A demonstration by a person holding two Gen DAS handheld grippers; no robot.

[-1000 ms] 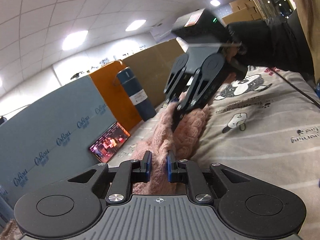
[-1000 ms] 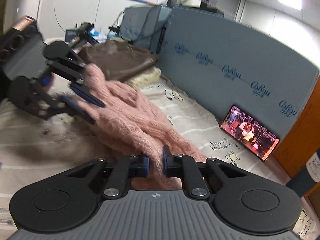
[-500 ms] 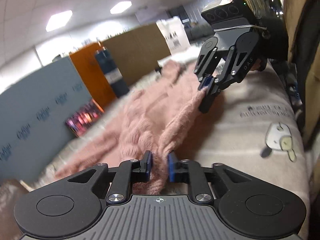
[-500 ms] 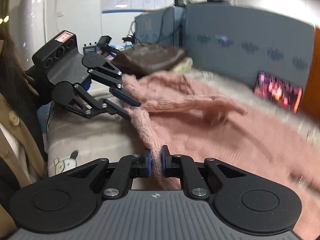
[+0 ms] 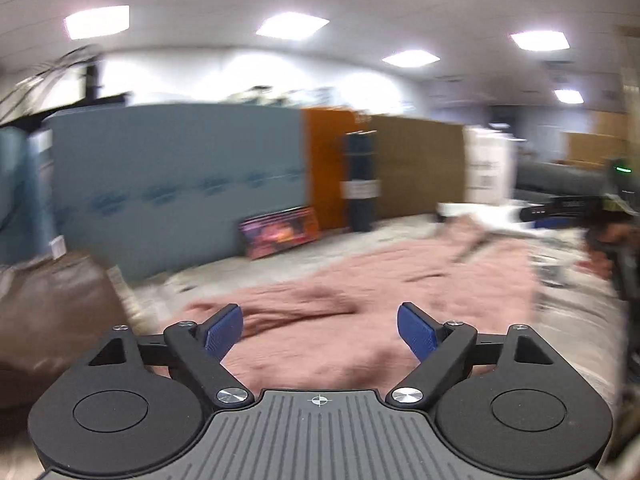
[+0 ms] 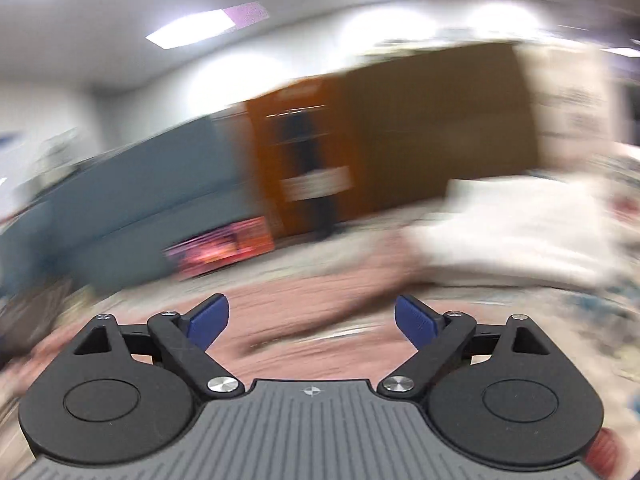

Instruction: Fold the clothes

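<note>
A fuzzy pink sweater (image 5: 360, 300) lies spread flat on the patterned bed sheet (image 5: 576, 320). My left gripper (image 5: 320, 328) is open and empty just above the sweater's near edge. My right gripper (image 6: 312, 324) is open and empty too, over the pink sweater (image 6: 304, 308), in a heavily blurred view. The right gripper's body shows at the far right edge of the left wrist view (image 5: 616, 248).
A brown garment (image 5: 52, 304) lies at the left. A white garment (image 6: 512, 232) lies at the right. A phone (image 5: 280, 232) leans on the blue foam board (image 5: 180, 184) behind the bed. Orange and brown boards and a dark bottle (image 5: 360, 180) stand further right.
Both grippers have opened and let go of the pink sweater, which now lies flat on the bed. Both have pulled back and swung to face the far boards.
</note>
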